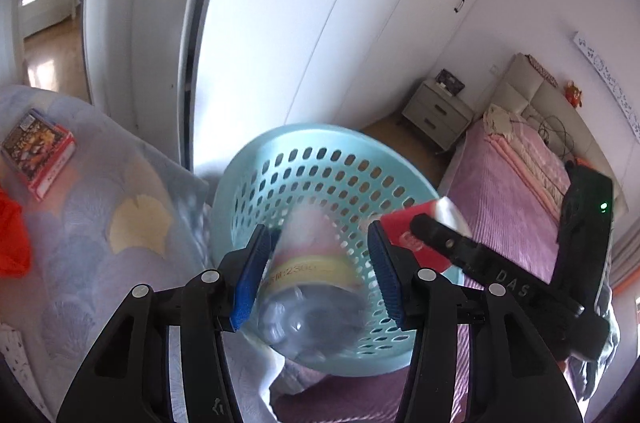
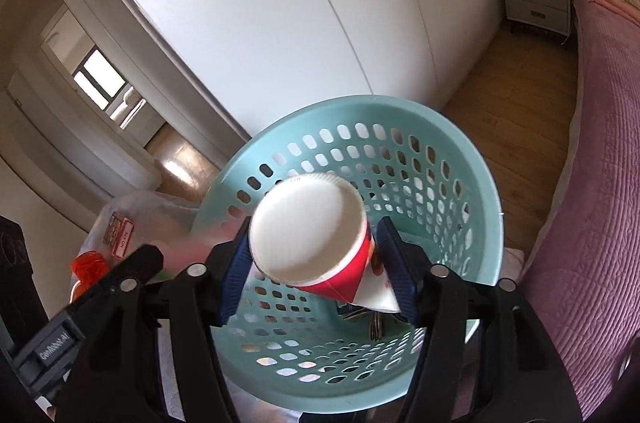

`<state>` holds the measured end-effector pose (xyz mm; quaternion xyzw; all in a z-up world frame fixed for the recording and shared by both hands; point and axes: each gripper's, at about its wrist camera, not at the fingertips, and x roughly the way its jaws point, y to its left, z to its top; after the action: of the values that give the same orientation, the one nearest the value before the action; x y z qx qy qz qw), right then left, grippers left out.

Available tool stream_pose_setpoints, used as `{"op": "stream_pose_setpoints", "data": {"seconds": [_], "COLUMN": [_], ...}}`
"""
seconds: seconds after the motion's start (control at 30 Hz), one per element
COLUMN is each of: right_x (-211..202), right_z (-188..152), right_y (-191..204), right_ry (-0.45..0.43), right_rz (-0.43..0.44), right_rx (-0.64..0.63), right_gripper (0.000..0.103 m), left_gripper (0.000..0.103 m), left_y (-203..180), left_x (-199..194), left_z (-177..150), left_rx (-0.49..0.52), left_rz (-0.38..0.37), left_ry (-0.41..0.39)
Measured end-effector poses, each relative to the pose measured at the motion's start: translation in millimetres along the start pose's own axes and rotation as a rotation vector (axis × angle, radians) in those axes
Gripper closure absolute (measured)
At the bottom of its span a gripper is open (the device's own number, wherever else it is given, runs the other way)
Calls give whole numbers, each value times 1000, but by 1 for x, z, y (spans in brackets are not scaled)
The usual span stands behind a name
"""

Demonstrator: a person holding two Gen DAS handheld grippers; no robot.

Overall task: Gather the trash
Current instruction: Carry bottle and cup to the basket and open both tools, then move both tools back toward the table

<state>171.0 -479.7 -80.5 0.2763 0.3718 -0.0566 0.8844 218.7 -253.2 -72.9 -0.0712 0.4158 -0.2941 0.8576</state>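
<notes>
Here both grippers hang over the basket (image 2: 472, 159): left gripper (image 1: 316, 275) jaws flank a bottle (image 1: 296, 303), right gripper (image 2: 316, 275) jaws flank a cup (image 2: 316, 235), grips uncertain. Poorly centred, either could bounce off the rim.

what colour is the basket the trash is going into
Pale turquoise basket with rows of oval holes; clearest in the right wrist view.

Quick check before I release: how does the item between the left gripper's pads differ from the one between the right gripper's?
The plastic bottle is clear with a pink and yellow label; the paper cup is opaque, red outside and white inside. The bottle shows its closed base to the camera; the cup shows its open mouth. The bottle looks blurred; the cup is sharp. Both sit over the blue basket.
</notes>
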Motion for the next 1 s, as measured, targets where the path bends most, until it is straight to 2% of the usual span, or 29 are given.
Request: {"op": "stream_pose_setpoints", "data": {"seconds": [0.03, 0.37, 0.6, 0.73, 0.8, 0.87, 0.93, 1.0], "right_x": [0, -21, -47, -51, -50, -47, -43, -37], "right_z": [0, -12, -24, -38, -47, -60, -72, -84], "right_y": [1, 21, 74, 114, 132, 152, 166, 179], "right_ry": [-2, -35, -74, -64, -56, -41, -25, -6], "right_rz": [3, 37, 104, 157, 181, 200, 221, 231], "right_rx": [0, -49, -176, -262, -301, -347, -382, -418], "right_gripper": [39, 39, 39, 39, 39, 39, 39, 39], "left_gripper": [46, 46, 46, 45, 40, 37, 24, 24], "left_y": [1, 9, 27, 48, 62, 77, 90, 104], "left_x": [-5, -71, -135, -176, -192, -207, -221, -225], "left_z": [1, -7, -17, -23, -26, -30, -35, -37], "left_rx": [-1, 4, -11, -36, -61, -94, -120, -150], "left_rz": [0, 9, 64, 141, 186, 273, 377, 427], "left_ry": [-6, -120, -222, -278, -292, -319, -345, -326]}}
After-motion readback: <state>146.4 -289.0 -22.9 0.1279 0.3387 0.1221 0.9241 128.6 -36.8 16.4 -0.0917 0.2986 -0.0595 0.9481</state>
